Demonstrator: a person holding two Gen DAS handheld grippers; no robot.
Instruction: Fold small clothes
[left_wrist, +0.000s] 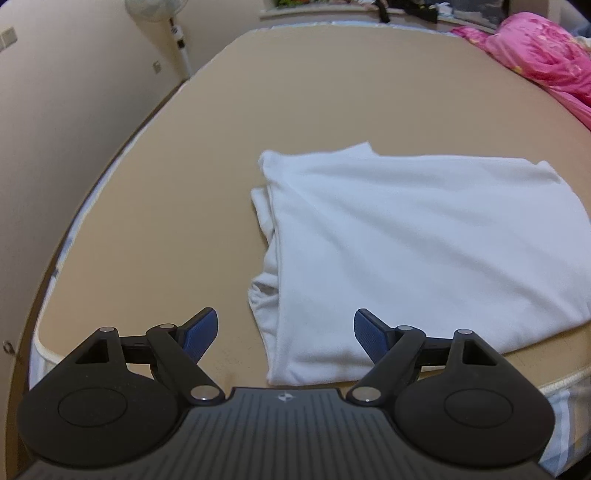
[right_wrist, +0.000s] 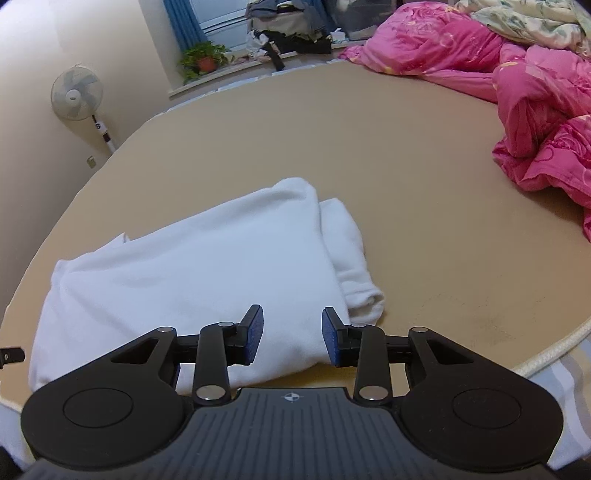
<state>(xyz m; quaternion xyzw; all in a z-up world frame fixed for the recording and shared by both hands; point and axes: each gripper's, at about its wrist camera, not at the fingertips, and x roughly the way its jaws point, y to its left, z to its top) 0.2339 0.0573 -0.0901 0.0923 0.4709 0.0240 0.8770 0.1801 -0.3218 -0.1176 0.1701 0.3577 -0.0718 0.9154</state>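
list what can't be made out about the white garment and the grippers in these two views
- White garment: its right side is cut off by the left wrist view's edge; folded layers hide what type it is.
- Its near edge is hidden behind the right gripper in the right wrist view.
- Left gripper: whether it touches the cloth is unclear.

One white garment (left_wrist: 424, 236), one pink quilt (right_wrist: 535, 110), one fan (right_wrist: 75, 94), two claws.

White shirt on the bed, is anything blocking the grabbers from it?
Nothing visible does. The folded white cotton garment lies directly ahead of the open left hand-held gripper and open right hand-held gripper.
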